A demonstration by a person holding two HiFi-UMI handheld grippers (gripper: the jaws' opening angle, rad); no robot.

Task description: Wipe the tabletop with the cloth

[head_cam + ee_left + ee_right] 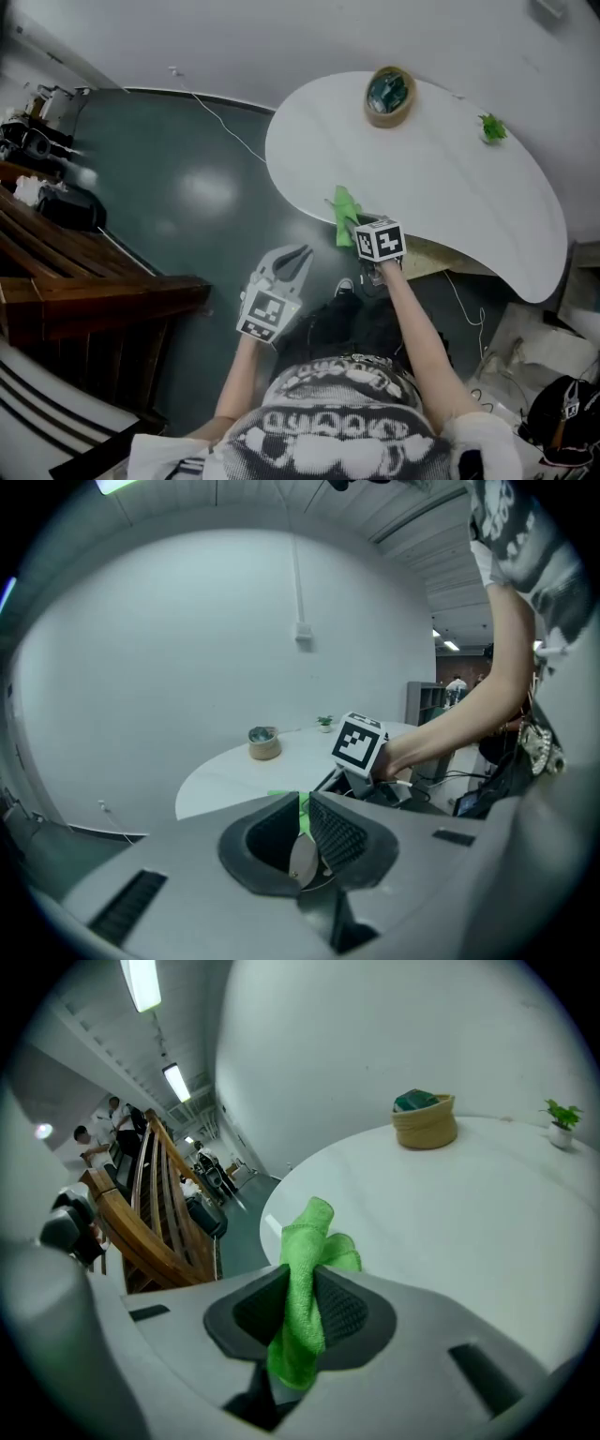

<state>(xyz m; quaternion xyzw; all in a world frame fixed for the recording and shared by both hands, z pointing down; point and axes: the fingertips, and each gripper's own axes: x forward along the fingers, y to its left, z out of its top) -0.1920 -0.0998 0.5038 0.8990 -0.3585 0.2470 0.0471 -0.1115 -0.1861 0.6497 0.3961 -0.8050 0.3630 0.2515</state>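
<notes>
Clenched on the green cloth (310, 1234) with the right gripper (302, 1286): fabric bunched between both pads, a tuft standing past the tips, a tail hanging below. Held at the near edge of the white tabletop (450, 192), the cloth lapping that rim in the head view. Off the table, over the dark floor (187, 187), with the left gripper (296, 258): jaws drawn to a narrow slit, nothing between them. Farther across the top, well apart from the cloth: a woven basket (390, 95) with something dark teal inside, and a small potted plant (492, 128) near the far edge. Beside the table on the left, wooden steps (84, 272). From the head view alone: a thin white cable (220, 122) trailing over the floor. From the right gripper view alone: ceiling strip lights (142, 981) and people (103, 1129) standing far off beyond the woodwork. From the left gripper view alone: the right gripper's marker cube (359, 743) and forearm, seen side-on, with a sliver of green showing through the slit.
</notes>
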